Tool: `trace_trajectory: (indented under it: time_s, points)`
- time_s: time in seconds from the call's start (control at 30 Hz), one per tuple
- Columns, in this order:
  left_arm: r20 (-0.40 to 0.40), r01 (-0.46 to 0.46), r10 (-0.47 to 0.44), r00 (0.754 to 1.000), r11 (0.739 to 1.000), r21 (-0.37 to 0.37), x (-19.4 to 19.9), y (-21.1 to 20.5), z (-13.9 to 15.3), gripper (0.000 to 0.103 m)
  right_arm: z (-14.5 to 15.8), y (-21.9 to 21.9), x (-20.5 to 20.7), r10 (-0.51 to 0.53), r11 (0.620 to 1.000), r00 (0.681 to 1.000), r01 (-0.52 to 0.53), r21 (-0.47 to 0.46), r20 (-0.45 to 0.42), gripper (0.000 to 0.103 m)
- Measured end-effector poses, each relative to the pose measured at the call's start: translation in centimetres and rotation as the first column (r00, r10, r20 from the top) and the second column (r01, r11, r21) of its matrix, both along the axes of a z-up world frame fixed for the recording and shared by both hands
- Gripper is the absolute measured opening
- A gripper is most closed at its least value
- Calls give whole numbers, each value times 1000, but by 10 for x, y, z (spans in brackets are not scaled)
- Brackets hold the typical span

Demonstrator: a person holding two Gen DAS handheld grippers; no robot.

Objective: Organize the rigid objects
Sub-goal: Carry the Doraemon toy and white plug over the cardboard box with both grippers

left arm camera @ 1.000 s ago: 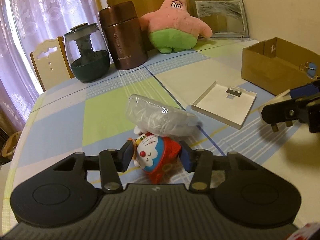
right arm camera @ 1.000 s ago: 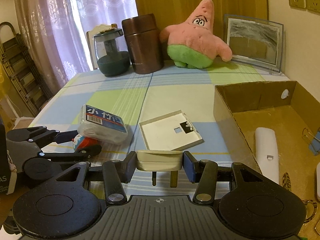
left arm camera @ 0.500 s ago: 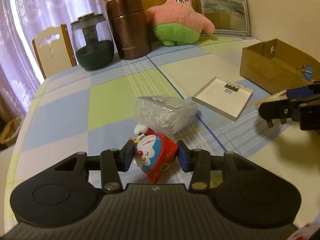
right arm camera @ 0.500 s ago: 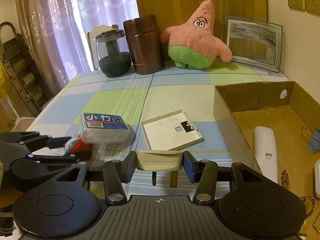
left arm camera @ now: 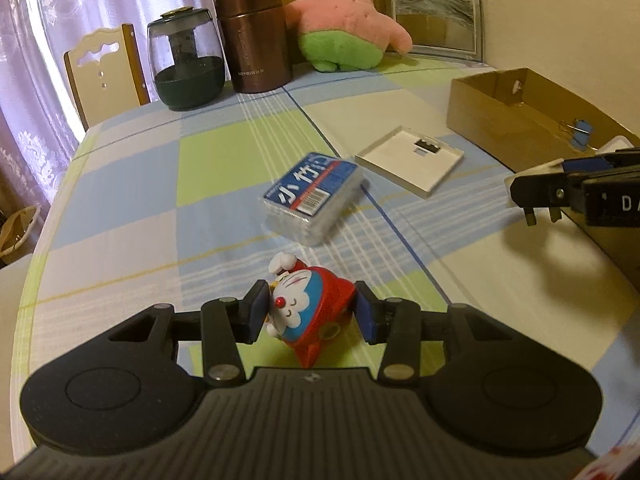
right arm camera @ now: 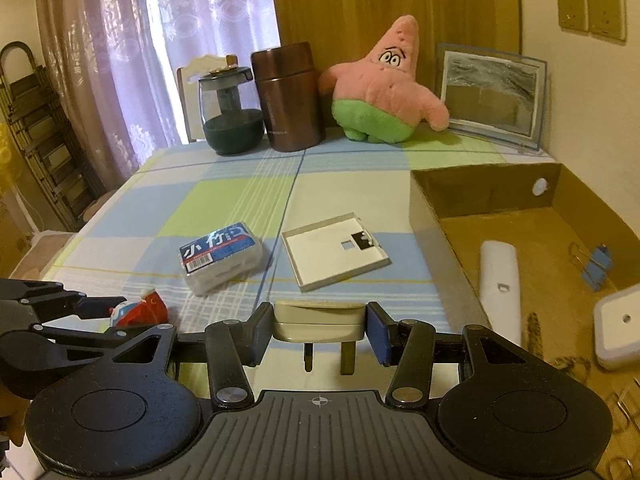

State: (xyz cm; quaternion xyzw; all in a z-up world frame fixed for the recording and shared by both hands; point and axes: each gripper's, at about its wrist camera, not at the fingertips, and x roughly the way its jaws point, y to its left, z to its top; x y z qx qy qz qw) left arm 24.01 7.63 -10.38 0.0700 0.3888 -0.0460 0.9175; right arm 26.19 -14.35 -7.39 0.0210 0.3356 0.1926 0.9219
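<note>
My left gripper [left arm camera: 310,312] is shut on a red and blue cartoon cat toy [left arm camera: 308,308], held above the checked tablecloth; from the right wrist view the same toy [right arm camera: 138,310] shows at the lower left. My right gripper [right arm camera: 318,330] is shut on a beige plug adapter [right arm camera: 318,320] with its prongs pointing down, just left of the cardboard box [right arm camera: 424,208]. In the left wrist view the adapter [left arm camera: 532,178] hangs beside that box [left arm camera: 480,116]. A clear plastic case with a blue label [left arm camera: 310,196] and a white square plate [left arm camera: 410,158] lie on the table.
Inside the box lie a white remote [right arm camera: 500,280], blue binder clips [right arm camera: 596,266] and a white square device [right arm camera: 618,326]. At the table's far end stand a dark glass jar [right arm camera: 230,116], a brown flask [right arm camera: 290,96], a pink star plush [right arm camera: 384,88] and a picture frame [right arm camera: 492,92].
My left gripper has lifted the cat toy up and back from under the clear case, which now lies flat with its label up. The right gripper has drifted slightly with the adapter.
</note>
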Motion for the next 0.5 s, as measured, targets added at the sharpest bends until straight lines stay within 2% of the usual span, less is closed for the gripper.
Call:
trace_trajectory:
  time_s: [0.5]
  points:
    - [-22,-10,8,1000,998,-63,-50,-30,13,40,15,-28,-53,-35,999,999,35,6,-8,47]
